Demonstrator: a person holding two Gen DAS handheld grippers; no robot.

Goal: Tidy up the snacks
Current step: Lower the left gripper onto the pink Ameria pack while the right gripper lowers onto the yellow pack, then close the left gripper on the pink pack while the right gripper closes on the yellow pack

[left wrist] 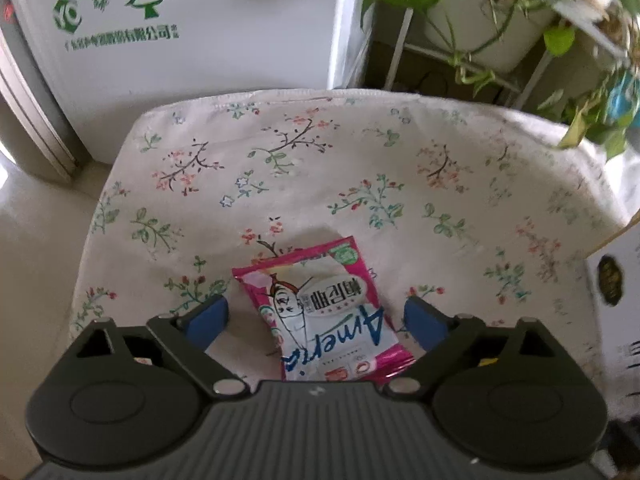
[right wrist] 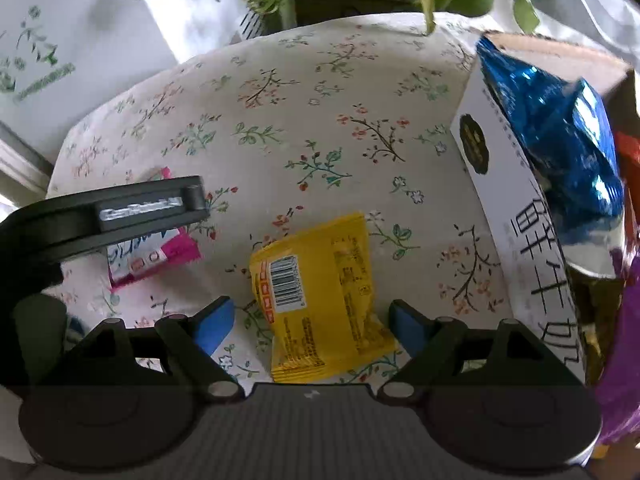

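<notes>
We've got a worktop (left wrist: 320, 168) covered in a cream floral cloth, and both grippers point down at it. Our left gripper (left wrist: 316, 316) has its blue-padded fingers (left wrist: 208, 320) spread wide on either side of a pink and white foil snack packet (left wrist: 320, 312), which lies flat on the cloth and doesn't touch either pad. Our right gripper (right wrist: 312, 324) is the same story: fingers apart over a yellow plastic snack packet (right wrist: 320, 296) lying barcode-up, with no contact. Off to the right sits a white cardboard box with black lettering (right wrist: 516, 216), with a shiny blue foil bag (right wrist: 560, 132) sticking out of it, and probably more packets deeper in, though it's blurry there.
</notes>
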